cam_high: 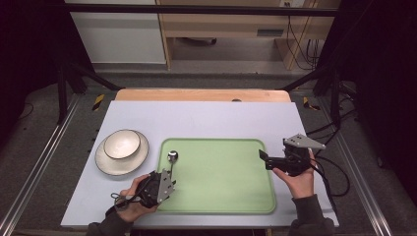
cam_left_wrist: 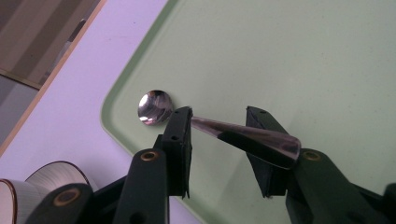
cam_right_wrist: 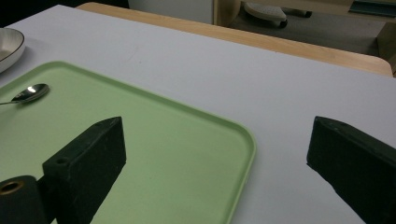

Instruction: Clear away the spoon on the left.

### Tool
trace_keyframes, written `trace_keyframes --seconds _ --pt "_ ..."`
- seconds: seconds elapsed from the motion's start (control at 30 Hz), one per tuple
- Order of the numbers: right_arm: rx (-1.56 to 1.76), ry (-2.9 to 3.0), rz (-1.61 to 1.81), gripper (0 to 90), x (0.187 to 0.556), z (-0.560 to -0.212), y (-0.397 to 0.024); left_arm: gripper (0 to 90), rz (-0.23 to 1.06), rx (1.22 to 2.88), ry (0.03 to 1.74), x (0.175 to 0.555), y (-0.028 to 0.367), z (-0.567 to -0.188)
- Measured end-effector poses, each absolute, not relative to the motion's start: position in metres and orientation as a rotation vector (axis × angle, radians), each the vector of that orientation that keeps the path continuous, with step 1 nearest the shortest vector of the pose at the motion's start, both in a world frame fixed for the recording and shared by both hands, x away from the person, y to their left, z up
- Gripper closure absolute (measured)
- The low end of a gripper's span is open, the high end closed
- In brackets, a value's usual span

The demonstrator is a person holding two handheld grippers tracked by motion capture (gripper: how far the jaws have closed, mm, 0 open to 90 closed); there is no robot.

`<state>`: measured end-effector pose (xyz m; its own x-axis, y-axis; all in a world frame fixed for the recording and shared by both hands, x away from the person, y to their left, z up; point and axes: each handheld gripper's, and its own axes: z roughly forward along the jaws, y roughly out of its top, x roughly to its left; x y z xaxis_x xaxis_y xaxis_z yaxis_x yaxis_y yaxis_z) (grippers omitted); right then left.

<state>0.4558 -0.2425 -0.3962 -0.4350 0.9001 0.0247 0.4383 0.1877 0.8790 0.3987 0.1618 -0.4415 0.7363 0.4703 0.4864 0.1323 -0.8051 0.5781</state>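
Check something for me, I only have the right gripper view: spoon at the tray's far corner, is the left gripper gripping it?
Observer: Doesn't look gripped. In the left gripper view the spoon handle lies crosswise between the jaws of the left gripper, which stand well apart.
Operator: Where does the handle end?
Observer: Over the right-hand jaw in that view. The spoon's bowl sits past the other jaw, on the tray near its corner.
Operator: White dish at my left edge?
Observer: High view shows a bowl sitting on a plate, on the table just left of the tray.
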Motion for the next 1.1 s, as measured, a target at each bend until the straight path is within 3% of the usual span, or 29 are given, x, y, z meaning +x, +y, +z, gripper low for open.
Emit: trace_keyframes --seconds 1.1 --pt "1.247 1.971 1.18 4.8 0.4562 -0.3967 -0.242 30.0 0.779 2.512 0.463 0.4054 0.1568 -0.4507"
